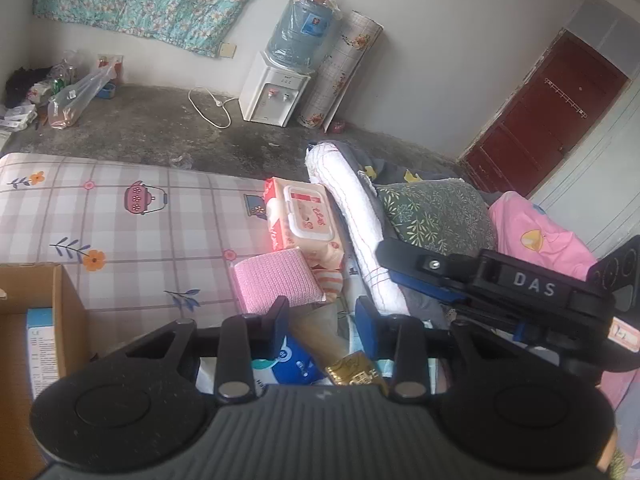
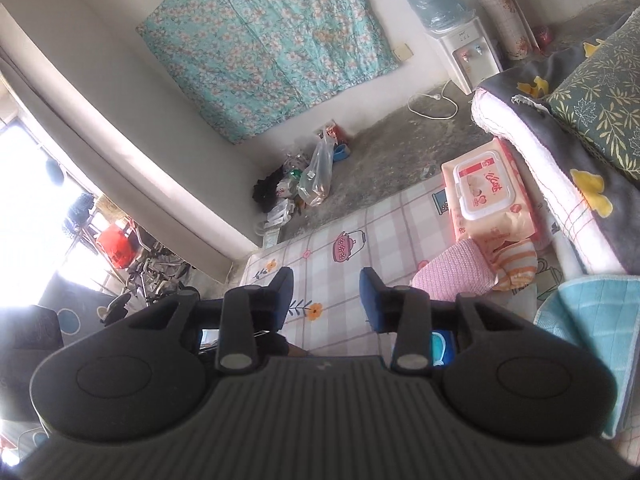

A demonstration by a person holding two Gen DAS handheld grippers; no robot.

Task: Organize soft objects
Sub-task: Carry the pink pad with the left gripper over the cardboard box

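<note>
Both grippers — left gripper (image 1: 323,320), right gripper (image 2: 326,300) — hang part-open, empty; approach the pink cloth (image 1: 276,280) (soft, squashy) squarely.

My left gripper (image 1: 322,316) tilts steeply downward, its blue-padded jaws parted with nothing pressed between them. My right gripper (image 2: 326,294) tilts downward less steeply, jaws parted and empty. In the left view my right gripper shows at the right edge, close beside.

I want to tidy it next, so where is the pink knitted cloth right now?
The pink knitted cloth lies on the checked mat, just in front of the wet wipes pack, beside a striped orange cloth.
</note>
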